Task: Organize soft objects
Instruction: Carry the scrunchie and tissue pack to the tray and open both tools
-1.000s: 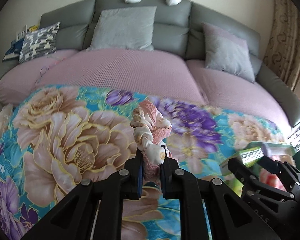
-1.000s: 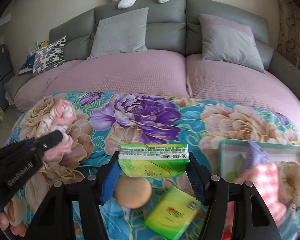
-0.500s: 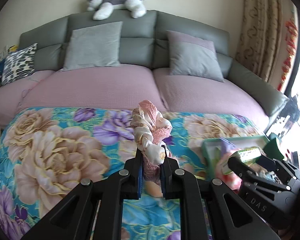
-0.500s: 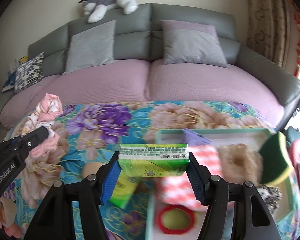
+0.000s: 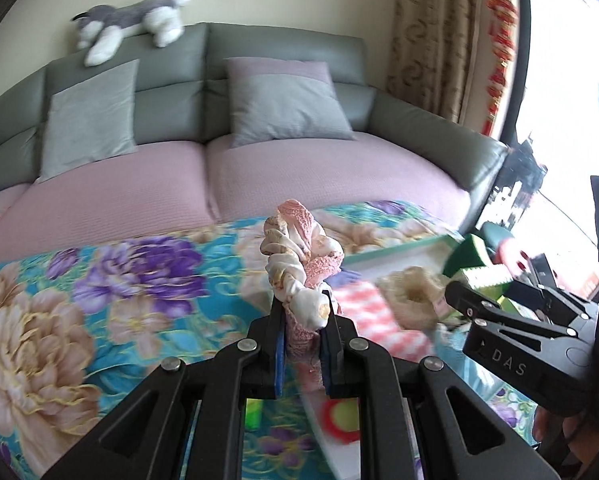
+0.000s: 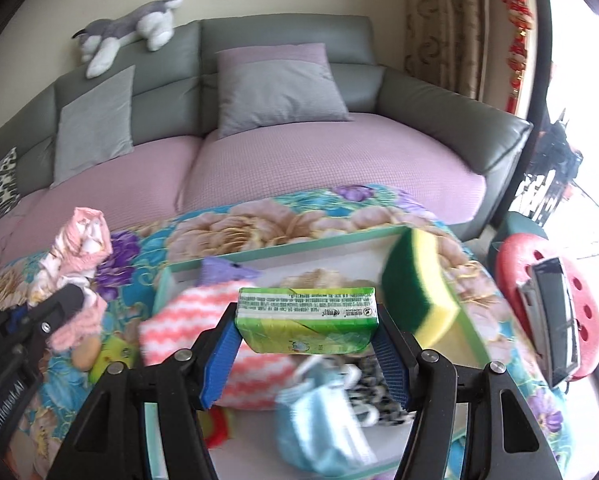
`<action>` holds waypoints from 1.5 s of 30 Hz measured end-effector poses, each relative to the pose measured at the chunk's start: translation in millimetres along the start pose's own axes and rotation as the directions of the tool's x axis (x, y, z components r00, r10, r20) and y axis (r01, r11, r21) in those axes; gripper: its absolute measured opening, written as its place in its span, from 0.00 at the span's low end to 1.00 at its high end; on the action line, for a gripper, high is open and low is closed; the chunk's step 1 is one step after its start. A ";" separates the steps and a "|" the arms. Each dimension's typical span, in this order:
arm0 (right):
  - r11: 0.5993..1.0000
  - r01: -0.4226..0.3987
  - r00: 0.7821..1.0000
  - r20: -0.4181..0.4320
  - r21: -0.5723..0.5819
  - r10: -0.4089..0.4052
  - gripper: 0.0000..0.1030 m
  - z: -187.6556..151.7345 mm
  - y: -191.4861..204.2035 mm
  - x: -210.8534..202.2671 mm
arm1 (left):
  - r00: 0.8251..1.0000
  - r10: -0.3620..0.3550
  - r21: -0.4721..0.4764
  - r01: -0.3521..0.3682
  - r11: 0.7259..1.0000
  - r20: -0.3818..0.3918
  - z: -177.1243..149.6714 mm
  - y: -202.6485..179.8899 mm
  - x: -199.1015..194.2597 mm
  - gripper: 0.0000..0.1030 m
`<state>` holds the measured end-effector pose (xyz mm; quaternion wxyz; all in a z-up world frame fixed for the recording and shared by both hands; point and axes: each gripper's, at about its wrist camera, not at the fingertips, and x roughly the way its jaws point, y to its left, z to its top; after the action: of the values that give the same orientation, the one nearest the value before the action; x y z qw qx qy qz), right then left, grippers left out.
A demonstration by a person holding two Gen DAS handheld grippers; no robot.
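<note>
We're pinching a twisted pink-and-white cloth (image 5: 299, 268) w/ the left tongs (image 5: 302, 344), pressed nearly together, and clamping a green tissue pack (image 6: 306, 316) by its ends in the right tongs (image 6: 305, 350), spread wide around it. Both are hanging over the mint-rimmed tray (image 6: 287, 248), approx. just below and ahead of the tips. To do this well we're lowering each into a free gap beside the pink zigzag cloth (image 6: 187, 316) & sponge (image 6: 417, 284) before letting go, keeping the two tongs apart.
</note>
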<state>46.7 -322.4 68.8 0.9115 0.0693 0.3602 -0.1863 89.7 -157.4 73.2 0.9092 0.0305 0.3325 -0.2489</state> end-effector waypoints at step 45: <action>0.999 0.036 0.998 -0.060 0.004 -0.036 1.00 0.2 -25.7 13.8 | 0.985 0.108 0.007 -0.108 0.994 -0.137 -2.9 -10.0 38.1 0.86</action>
<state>46.1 -350.1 59.7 0.8965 0.0707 0.3883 -0.2015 108.3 -182.0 48.4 0.8964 0.0652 0.3919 -0.1967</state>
